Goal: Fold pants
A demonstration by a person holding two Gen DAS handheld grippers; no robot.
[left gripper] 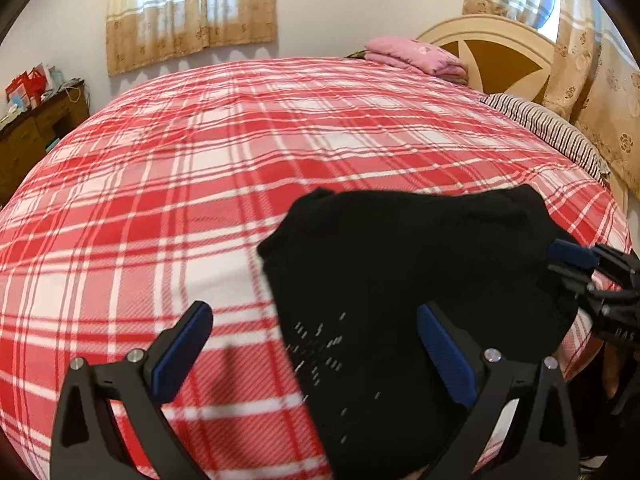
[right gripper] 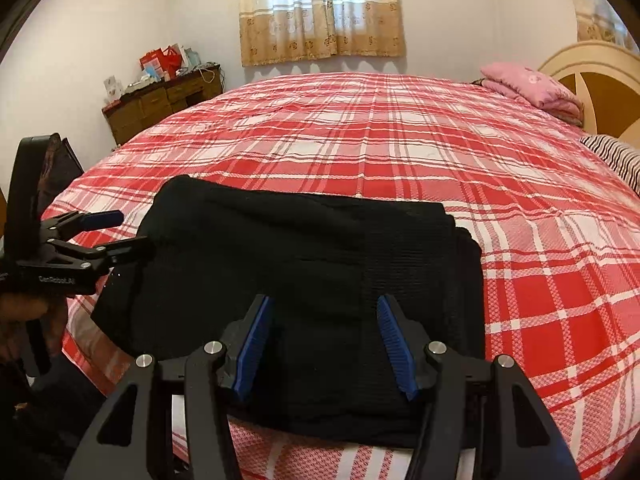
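Observation:
The black pants (right gripper: 304,276) lie folded into a thick rectangle on the red plaid bed cover (right gripper: 400,152), near its front edge. In the left wrist view the pants (left gripper: 420,280) fill the lower right. My left gripper (left gripper: 316,344) is open, its right finger over the pants and its left finger over the cover; it also shows in the right wrist view (right gripper: 128,232) at the pants' left edge. My right gripper (right gripper: 324,340) is open and empty just above the pants' near edge; it shows in the left wrist view (left gripper: 564,260) at the pants' right side.
A folded pink blanket (right gripper: 532,88) and a striped pillow (right gripper: 616,160) lie by the cream headboard (left gripper: 500,52) at the far right. A wooden dresser (right gripper: 160,104) with red boxes stands at the back left. Curtains (right gripper: 320,12) hang on the far wall.

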